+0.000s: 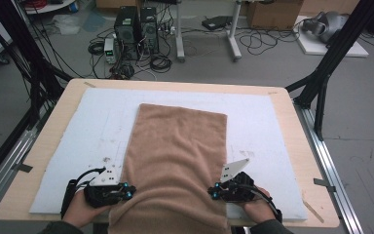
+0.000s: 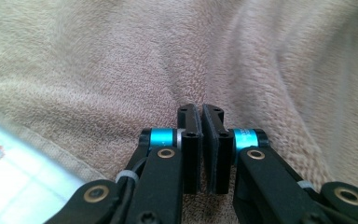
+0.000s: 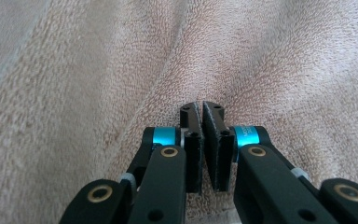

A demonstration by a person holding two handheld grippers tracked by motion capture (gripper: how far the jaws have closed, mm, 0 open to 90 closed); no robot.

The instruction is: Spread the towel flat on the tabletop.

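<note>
My pale wooden table [image 1: 292, 117] carries a white foam mat [image 1: 258, 117], and on it the long tan terry towel [image 1: 177, 161] runs from centre toward six o'clock, hanging over the near edge. My left gripper [image 1: 129, 191] at seven o'clock and right gripper [image 1: 213, 191] at five o'clock have their jaws pinched together on the towel's side edges.

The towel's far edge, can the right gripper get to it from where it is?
Probably yes. The right gripper sits shut at the brown towel near its front edge, and nothing lies on the white mat between it and the far edge, though it would be a long stretch forward.
</note>
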